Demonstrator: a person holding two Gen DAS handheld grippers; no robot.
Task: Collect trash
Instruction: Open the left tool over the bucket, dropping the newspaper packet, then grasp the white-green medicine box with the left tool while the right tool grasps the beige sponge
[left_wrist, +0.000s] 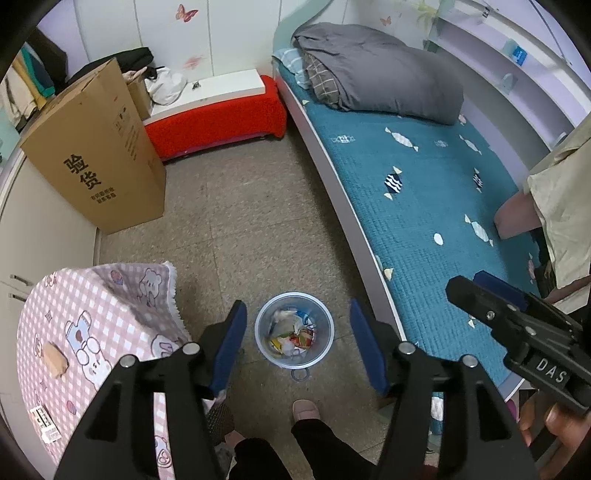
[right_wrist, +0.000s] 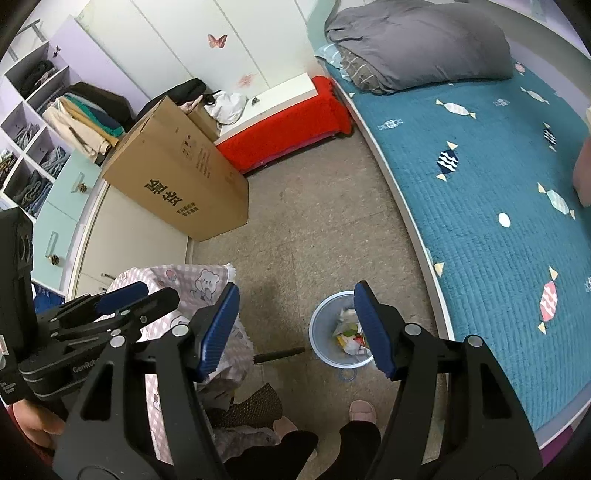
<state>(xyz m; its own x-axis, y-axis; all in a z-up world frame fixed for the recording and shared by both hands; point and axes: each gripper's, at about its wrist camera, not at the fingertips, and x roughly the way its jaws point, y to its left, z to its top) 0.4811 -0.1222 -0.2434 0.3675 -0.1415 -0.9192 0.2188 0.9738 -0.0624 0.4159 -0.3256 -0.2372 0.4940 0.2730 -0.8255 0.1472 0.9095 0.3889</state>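
Left gripper (left_wrist: 295, 347): jaws wide, empty | right gripper (right_wrist: 295, 328): wide, empty | trash bin (left_wrist: 294, 334): on floor, 12 o'clock between left jaws, nearer left; 1 o'clock from right.

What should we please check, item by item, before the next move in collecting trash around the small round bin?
1. Left gripper open with nothing between its blue pads: ok.
2. Right gripper open and empty: ok.
3. Translucent round plastic trash bin upright on the floor, wrappers already inside: ok.
4. Small tan block and white label left on the pink checked tablecloth; whether they are trash: cannot tell.
5. Thin ring on the floor by the bin, uncollected: not ok.
6. Slippered foot close to the bin: not ok.
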